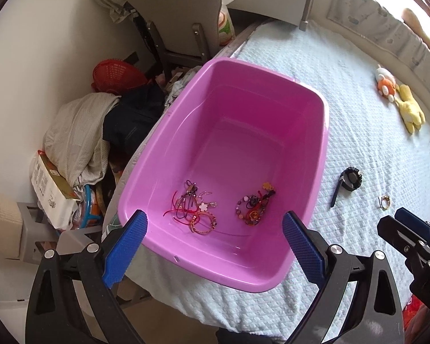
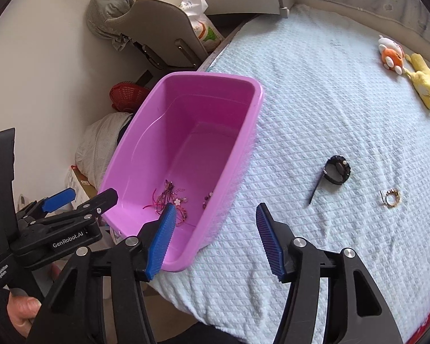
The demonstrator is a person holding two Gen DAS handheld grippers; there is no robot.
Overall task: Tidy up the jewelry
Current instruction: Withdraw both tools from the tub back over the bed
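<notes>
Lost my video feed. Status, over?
Both hand-held grippers, left and right, open, empty. Bracelets in pink tub; watch, ring on bedspread. Path clear.

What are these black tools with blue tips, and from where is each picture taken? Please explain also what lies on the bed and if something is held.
They are hand-held grippers, one in each of a person's hands, each with a camera looking along its two blue fingers. One picture comes from the left gripper, the other from the right gripper. Both are open and hold nothing. On the bed stands a pink tub with two piles of bracelets inside. Beside the tub lie a black watch and a small gold ring. Farther away lie two soft toys.
</notes>
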